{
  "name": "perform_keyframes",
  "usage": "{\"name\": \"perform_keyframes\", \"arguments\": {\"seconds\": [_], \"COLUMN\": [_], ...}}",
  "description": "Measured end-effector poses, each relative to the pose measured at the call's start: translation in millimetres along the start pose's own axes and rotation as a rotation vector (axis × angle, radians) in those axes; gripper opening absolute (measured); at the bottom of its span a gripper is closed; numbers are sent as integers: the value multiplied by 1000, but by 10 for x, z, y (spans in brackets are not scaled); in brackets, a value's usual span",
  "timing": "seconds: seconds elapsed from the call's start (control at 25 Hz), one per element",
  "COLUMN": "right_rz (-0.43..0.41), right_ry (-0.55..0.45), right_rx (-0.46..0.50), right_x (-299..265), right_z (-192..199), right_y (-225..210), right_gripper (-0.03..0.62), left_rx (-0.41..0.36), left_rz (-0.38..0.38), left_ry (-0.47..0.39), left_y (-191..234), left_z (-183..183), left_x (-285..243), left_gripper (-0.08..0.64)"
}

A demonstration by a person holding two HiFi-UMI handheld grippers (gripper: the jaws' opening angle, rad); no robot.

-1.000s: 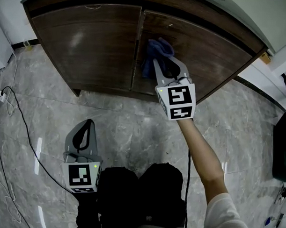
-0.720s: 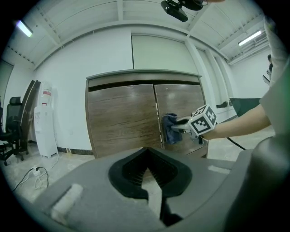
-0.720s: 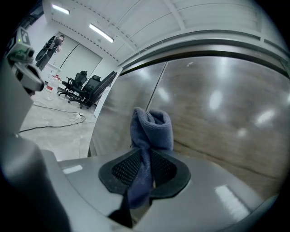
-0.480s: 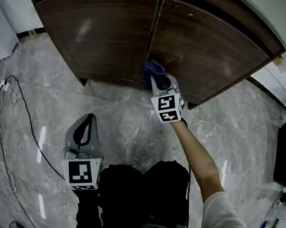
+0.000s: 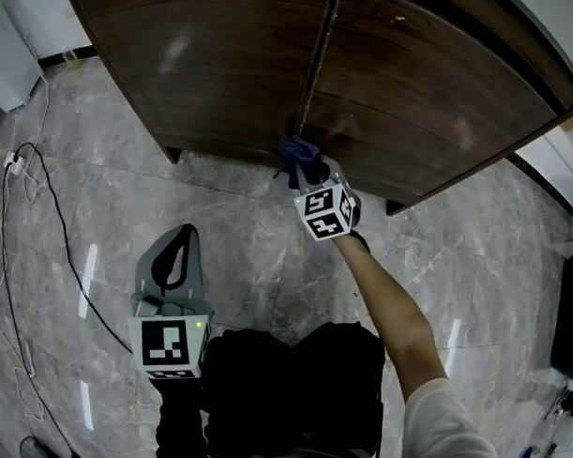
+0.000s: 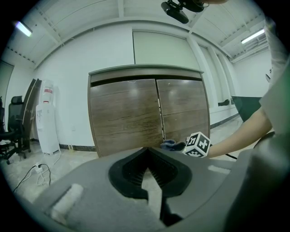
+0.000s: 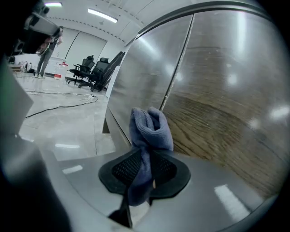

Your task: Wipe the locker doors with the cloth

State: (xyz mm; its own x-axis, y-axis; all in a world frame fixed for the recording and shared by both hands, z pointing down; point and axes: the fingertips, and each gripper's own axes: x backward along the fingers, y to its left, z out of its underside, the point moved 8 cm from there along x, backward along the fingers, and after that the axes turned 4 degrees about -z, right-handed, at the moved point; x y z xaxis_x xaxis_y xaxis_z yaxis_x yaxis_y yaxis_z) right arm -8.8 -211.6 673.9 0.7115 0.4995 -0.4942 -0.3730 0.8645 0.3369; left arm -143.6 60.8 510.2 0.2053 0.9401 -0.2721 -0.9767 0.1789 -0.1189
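Right gripper view: right hand-held gripper [image 7: 144,157] clamps cloth [image 7: 149,128]; left hand-held gripper [image 6: 146,156] closed.

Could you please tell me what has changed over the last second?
The right gripper, still shut on the blue cloth, slid down along the seam between the locker doors, from about mid-height to their bottom edge. The left gripper stayed low beside the person, shut and empty, and the doors remain closed.

Two wooden locker doors [image 5: 215,66] [image 5: 432,96] are standing side by side, as two grippers [image 5: 179,238] [image 5: 313,175], one blue cloth [image 5: 298,155] and one bare forearm [image 5: 392,304] are appearing before them.
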Motion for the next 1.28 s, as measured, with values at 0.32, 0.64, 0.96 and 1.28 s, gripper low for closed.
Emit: {"name": "perform_keyframes", "arguments": {"seconds": [0.32,0.64,0.96,1.28], "right_rz": [-1,50,88,124], "right_ry": [-50,-183,-282,-384], "right_rx": [-10,42,86,112], "right_x": [249,796,1132,1372], "right_z": [-431,-1514,-2310,-2905], "right_y": [-161,-511,-732,-954], "right_gripper": [64,64,64,64], "left_rx": [-2,2,-22,-11], "left_rz": [-16,-13,-27,-92], "left_ry": [-21,-28,-66,-83], "left_y": [33,16,124,370], "left_z": [-26,-12,-208,-312], "left_x": [75,103,189,357], "left_gripper": [2,3,2,2]}}
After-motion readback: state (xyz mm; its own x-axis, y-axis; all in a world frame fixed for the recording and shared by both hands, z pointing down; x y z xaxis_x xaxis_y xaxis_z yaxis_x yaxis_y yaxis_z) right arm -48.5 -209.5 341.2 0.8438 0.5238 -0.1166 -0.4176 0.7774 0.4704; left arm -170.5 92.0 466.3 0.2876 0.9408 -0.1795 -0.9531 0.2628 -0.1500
